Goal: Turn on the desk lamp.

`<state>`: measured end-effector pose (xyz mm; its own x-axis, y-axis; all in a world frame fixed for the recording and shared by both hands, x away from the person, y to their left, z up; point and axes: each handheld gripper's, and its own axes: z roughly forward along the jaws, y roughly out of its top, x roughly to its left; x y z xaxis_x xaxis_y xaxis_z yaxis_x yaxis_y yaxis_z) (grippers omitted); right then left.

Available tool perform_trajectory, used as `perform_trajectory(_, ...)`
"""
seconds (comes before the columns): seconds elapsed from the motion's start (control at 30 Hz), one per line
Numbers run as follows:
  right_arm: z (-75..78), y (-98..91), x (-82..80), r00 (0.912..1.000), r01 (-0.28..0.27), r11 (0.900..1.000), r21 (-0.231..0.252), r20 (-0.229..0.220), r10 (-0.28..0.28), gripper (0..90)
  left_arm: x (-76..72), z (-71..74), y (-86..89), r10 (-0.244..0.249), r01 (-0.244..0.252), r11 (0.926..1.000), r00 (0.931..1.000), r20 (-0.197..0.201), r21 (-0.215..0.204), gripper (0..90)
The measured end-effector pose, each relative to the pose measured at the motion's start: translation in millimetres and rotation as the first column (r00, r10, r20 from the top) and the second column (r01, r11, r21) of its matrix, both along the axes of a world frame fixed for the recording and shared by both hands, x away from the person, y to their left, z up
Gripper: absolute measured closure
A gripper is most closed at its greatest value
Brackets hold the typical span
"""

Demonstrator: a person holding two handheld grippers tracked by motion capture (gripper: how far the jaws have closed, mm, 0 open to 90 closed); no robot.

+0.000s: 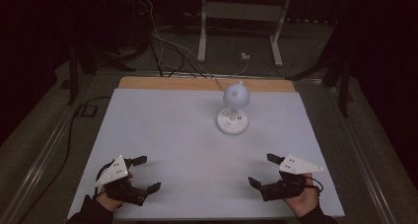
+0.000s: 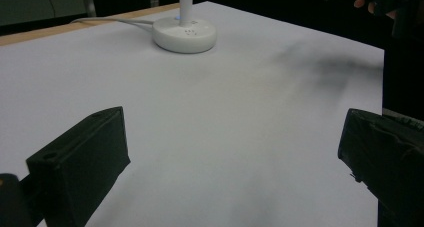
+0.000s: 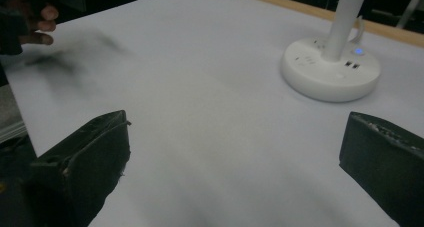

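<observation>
A small white desk lamp (image 1: 233, 108) with a round head and a round base stands at the table's far middle right. Its base (image 2: 184, 34) has a blue light, and the same base (image 3: 330, 69) shows sockets and a white stem. My left gripper (image 1: 144, 173) rests near the front left edge, open, with nothing between its jaws. Open as well, my right gripper (image 1: 262, 169) sits near the front right edge. Both point toward the table's middle. A hand holds each one.
The table (image 1: 172, 130) has a white top with a wooden strip (image 1: 162, 83) along its far edge. A white cable (image 2: 107, 21) runs from the lamp base off the far edge. Behind the table stand a white frame (image 1: 241, 21) and loose cables on the dark floor.
</observation>
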<state>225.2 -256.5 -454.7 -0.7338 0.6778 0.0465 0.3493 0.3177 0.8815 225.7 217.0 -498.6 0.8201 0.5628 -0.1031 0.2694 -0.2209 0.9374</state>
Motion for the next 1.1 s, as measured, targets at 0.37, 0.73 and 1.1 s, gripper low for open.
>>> perform_trajectory(0.37, 12.8, 3.3, 9.8, 0.9999, 0.000, 0.9997, 0.023, 0.013, -0.001, 0.0, 0.1, 0.0, 0.0, -0.001, 0.001, 1.0000, 1.0000, -0.002, -0.003, 0.3)
perform_trajectory(0.73, 18.2, 8.6, 19.8, 0.9999, -0.001, 0.9989, 0.047, 0.012, 0.001, 0.0, 0.2, -0.3, -0.6, -0.002, 0.002, 1.0000, 1.0000, -0.003, -0.003, 0.4)
perform_trajectory(1.1, 28.7, 14.5, 33.8, 0.9995, 0.000, 0.9994, 0.035, 0.030, -0.002, 0.0, 0.3, 0.0, 0.0, -0.002, 0.002, 1.0000, 1.0000, -0.002, -0.006, 0.4)
